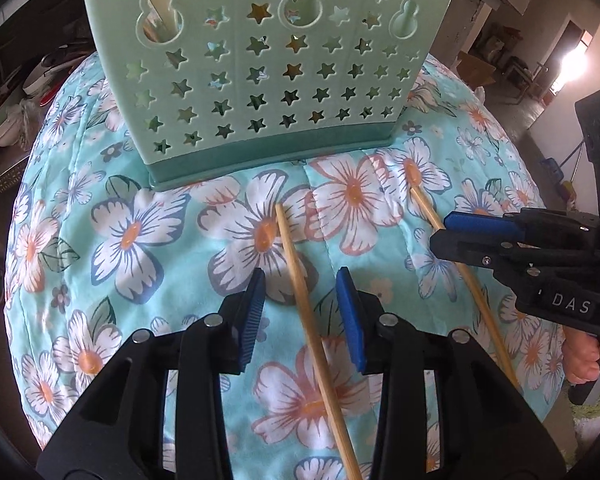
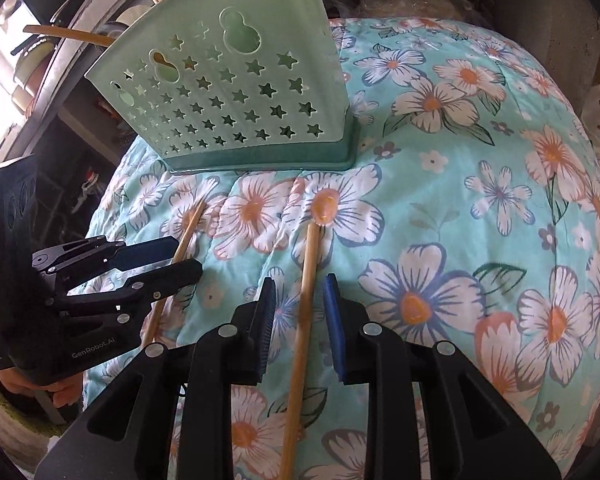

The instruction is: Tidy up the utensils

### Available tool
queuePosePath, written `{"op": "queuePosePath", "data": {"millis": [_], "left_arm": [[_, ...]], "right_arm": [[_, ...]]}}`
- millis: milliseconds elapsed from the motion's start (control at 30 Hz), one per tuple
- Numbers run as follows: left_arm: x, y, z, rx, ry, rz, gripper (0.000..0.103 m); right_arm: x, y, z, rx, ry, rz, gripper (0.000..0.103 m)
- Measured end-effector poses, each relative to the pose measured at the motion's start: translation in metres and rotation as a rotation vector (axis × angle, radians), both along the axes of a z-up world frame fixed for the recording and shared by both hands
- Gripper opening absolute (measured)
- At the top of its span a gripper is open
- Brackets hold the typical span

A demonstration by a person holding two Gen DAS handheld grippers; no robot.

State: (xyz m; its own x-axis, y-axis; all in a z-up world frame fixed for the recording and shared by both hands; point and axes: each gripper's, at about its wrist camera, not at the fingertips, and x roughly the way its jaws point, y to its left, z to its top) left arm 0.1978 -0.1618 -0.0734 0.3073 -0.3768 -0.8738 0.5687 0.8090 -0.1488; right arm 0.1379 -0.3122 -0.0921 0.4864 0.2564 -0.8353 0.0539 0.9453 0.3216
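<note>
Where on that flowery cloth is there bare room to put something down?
Bare cloth lies right of the basket, and a patch left of the left gripper. It is crowded in front of the basket: two chopsticks and the right gripper.

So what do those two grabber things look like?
Both grippers are black plastic with silver rivets and blue ribbed pads on the fingers. The right gripper has "DAS" in white on its side; the left gripper reads "GenRobot.AI".

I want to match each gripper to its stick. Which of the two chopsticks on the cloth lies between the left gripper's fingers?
The chopstick nearer the holder's middle; the left gripper straddles it without touching.
</note>
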Motion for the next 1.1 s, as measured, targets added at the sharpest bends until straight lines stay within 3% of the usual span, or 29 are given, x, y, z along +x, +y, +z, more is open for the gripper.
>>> {"op": "queuePosePath", "data": {"millis": [133,367,833,1100], "left_arm": [[0.004,-0.003,-0.003,0.017,-0.007,0.003,0.027],[0.002,-0.015,-0.005,0.069,-0.082,-0.008,0.011],[-0.005,-0.033,-0.009,0.143,-0.129,-0.036,0.009],[-0.011,-0.049,-0.009,0.148,-0.159,-0.031,0.007]], "right_arm": [[0.01,0.006,-0.003,-0.021,0.0,0.001,0.022],[0.012,0.005,-0.008,-0.018,0.005,-0.003,0.009],[0.016,0.009,-0.008,-0.049,0.028,0.007,0.008],[0.013,0.005,-0.007,0.001,0.016,-0.009,0.007]]}}
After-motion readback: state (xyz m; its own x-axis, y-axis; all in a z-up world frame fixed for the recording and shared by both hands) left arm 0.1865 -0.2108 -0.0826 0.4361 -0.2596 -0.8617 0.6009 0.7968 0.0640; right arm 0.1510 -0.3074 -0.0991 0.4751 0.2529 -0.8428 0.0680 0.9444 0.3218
